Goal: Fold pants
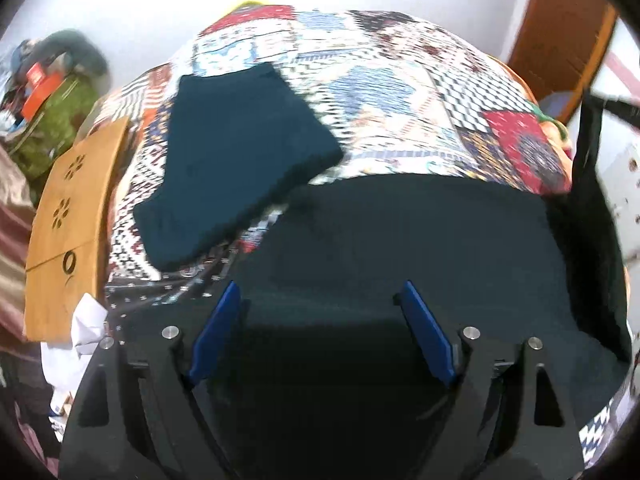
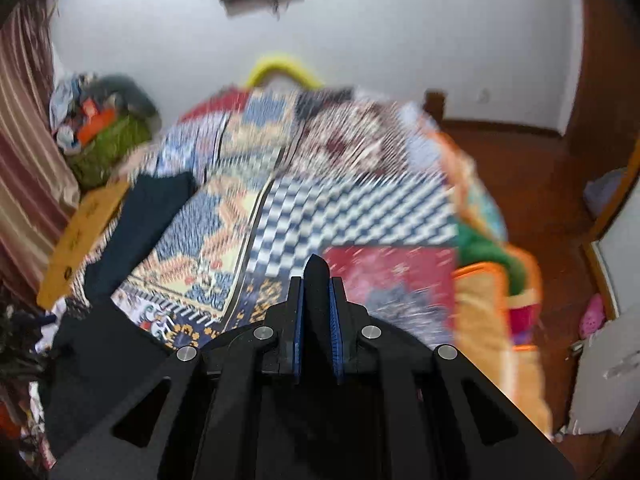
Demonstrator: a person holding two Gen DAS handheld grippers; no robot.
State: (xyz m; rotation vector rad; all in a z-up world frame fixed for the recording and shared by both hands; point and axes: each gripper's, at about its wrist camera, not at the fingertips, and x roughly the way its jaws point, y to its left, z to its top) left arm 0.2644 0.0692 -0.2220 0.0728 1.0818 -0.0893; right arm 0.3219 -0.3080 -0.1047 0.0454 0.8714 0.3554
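A: Your left tool (image 1: pixel 320 296)?
B: Blue pads spread wide, gripping nothing, hovering over the dark matte pants (image 1: pixel 420 240) lying on the patchwork quilt (image 1: pixel 400 92).
A: Right tool (image 2: pixel 317 280)?
B: You've clamped a peaked black fabric fold. Folded teal garment (image 1: pixel 240 160) lies flat beside the wooden board (image 1: pixel 72 216).

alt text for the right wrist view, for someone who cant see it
The right gripper is shut on a fold of black fabric, raised above a bed covered by a patchwork quilt. A dark folded garment lies at the quilt's left edge beside a wooden board; the picture is motion-blurred.
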